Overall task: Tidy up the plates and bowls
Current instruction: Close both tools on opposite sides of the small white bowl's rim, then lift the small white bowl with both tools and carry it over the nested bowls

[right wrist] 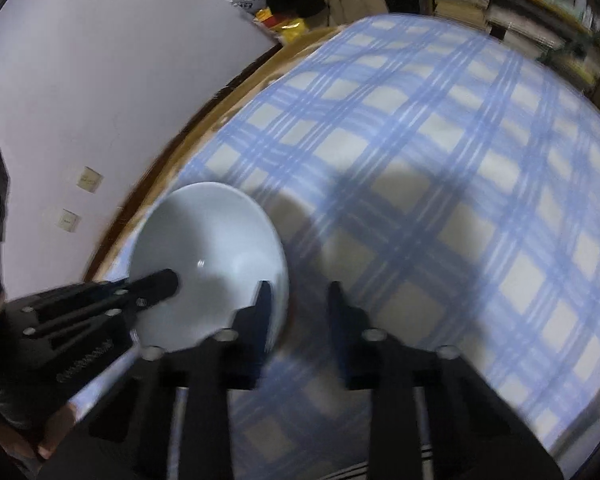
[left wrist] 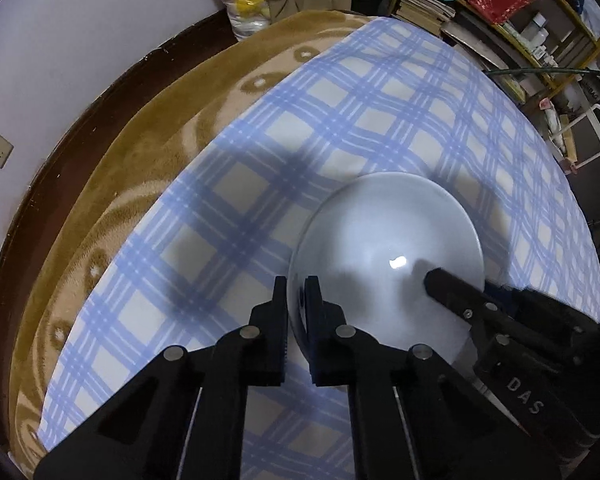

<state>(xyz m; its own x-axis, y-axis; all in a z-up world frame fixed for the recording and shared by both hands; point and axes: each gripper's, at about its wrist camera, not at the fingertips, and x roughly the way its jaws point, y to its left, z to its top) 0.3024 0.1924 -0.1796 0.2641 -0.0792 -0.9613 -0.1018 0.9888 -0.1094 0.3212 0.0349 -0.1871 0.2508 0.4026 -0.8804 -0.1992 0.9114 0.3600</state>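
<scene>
Two grippers meet at the white bowl (left wrist: 384, 256), lower centre: left gripper (left wrist: 296, 292) clenched on its rim, right gripper (right wrist: 298, 300) released.

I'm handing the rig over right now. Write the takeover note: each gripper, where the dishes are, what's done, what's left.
Left gripper: shut on the near rim of the white bowl, one finger inside and one outside.
Right gripper: open, holding nothing. Its left finger sits over the bowl's rim, the other over the checked cloth; whether it touches the bowl cannot be told.
The bowl is upright and empty over the cloth, near the edge by the wall. No other plate or bowl is in view.
Done: bowl gripped.
Left: carry it to its place, which is not in view.
</scene>
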